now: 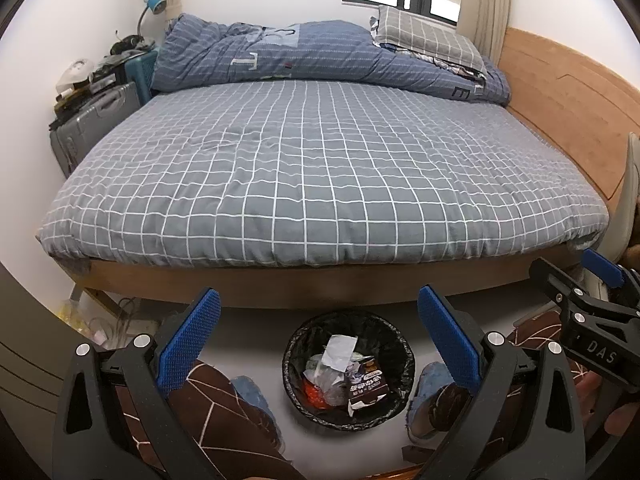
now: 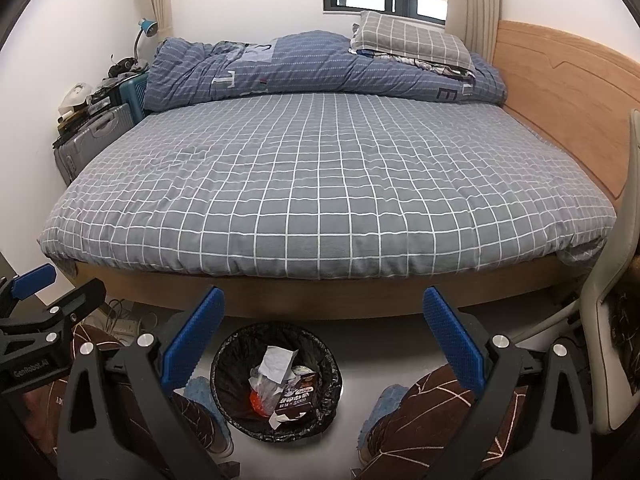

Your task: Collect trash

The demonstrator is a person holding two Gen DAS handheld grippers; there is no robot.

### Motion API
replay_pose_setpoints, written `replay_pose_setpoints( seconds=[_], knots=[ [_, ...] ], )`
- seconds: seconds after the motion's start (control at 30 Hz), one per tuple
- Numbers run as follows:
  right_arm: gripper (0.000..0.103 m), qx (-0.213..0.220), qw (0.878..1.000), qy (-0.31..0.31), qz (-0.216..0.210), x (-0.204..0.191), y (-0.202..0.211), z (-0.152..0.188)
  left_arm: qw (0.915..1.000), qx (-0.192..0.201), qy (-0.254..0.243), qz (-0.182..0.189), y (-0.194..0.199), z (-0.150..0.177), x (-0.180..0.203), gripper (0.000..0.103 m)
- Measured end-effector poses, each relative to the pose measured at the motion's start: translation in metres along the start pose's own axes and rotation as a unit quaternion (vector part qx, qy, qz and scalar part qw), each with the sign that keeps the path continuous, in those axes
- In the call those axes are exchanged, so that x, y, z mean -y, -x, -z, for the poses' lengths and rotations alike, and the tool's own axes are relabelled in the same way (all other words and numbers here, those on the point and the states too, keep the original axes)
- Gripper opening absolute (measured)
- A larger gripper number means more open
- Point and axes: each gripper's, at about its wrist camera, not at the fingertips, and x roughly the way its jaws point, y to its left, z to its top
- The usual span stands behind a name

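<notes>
A round black-lined trash bin (image 1: 296,344) stands on the floor in front of the bed, between the person's feet. It holds a brown drink carton (image 1: 366,390), white crumpled paper (image 1: 338,350) and a red wrapper. The bin also shows in the right wrist view (image 2: 236,344), with the carton (image 2: 294,400) inside. My left gripper (image 1: 320,344) is open and empty, above the bin. My right gripper (image 2: 324,340) is open and empty, above the bin's right side. Each gripper shows at the edge of the other's view: the right one (image 1: 576,276), the left one (image 2: 52,284).
A bed (image 1: 320,168) with a grey checked sheet fills the middle; a folded blue quilt (image 1: 304,56) and pillow (image 1: 424,36) lie at its far side. A suitcase (image 1: 92,124) and clutter stand left. A wooden headboard (image 1: 568,92) and a chair (image 2: 616,300) are right.
</notes>
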Motion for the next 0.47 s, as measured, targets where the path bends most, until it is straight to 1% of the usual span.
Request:
replay_pose_setpoints(
  seconds=[0.3, 0.47],
  knots=[
    [0.095, 0.001, 1.0, 0.0, 0.0, 0.0, 0.0001, -0.0004, 1.0, -0.004, 0.002, 0.0, 0.0, 0.0007, -0.0018, 0.097],
    [0.095, 0.0, 1.0, -0.001, 0.0, -0.0005, -0.0001, 0.0003, 0.9999, -0.008, 0.008, 0.011, -0.0023, 0.0001, -0.0034, 0.097]
  ],
)
